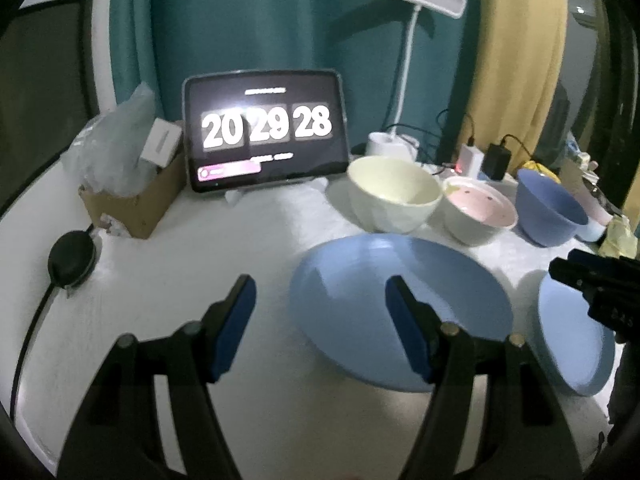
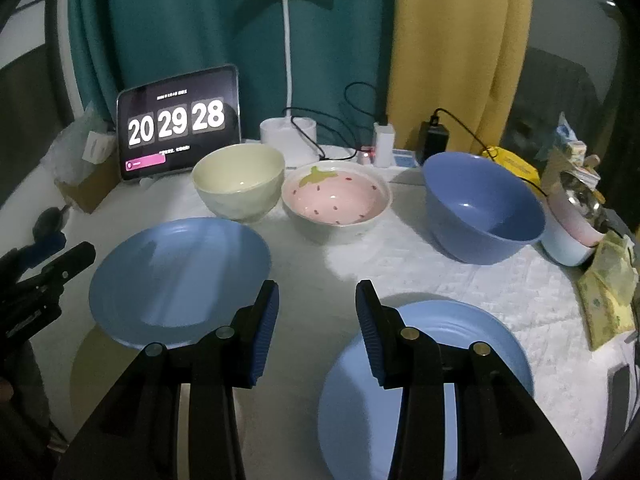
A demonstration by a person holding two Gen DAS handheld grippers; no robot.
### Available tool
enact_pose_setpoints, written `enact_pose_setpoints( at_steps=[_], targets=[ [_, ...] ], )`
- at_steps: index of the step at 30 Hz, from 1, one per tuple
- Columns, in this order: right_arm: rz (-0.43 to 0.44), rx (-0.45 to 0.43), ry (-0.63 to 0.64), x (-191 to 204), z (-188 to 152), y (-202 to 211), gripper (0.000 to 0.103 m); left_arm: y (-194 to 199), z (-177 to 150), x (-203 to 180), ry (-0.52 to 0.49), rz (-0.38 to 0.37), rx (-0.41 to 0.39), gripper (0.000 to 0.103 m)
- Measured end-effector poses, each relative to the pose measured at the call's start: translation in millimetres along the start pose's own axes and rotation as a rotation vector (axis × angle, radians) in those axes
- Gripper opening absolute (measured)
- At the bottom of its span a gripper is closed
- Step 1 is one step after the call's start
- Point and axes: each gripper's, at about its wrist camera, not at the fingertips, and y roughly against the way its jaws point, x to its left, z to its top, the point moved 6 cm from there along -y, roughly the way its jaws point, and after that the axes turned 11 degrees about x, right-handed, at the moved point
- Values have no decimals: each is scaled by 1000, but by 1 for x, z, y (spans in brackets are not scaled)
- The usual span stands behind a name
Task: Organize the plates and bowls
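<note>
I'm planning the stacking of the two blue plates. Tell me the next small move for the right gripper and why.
Probably ease the right gripper down and to the right, onto the near rim of the smaller round light-blue plate. Its jaws stand open with nothing between them, and that plate lies flat just below them, apart from the larger round light-blue plate, so it looks free to lift onto that one.

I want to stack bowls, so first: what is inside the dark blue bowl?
The dark blue bowl looks empty: its far inner wall and bottom show bare. The near inner wall is hidden by its own rim.
</note>
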Motion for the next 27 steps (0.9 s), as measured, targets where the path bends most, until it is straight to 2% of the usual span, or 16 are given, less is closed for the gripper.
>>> enact_pose_setpoints(
  at_steps=[14, 27],
  targets=[
    [63, 89, 29, 35, 8, -47, 42, -47, -6, 24, 41, 17, 103, 69],
    [134, 177, -12, 44, 8, -77, 42, -74, -9, 21, 28, -25, 176, 68]
  ],
)
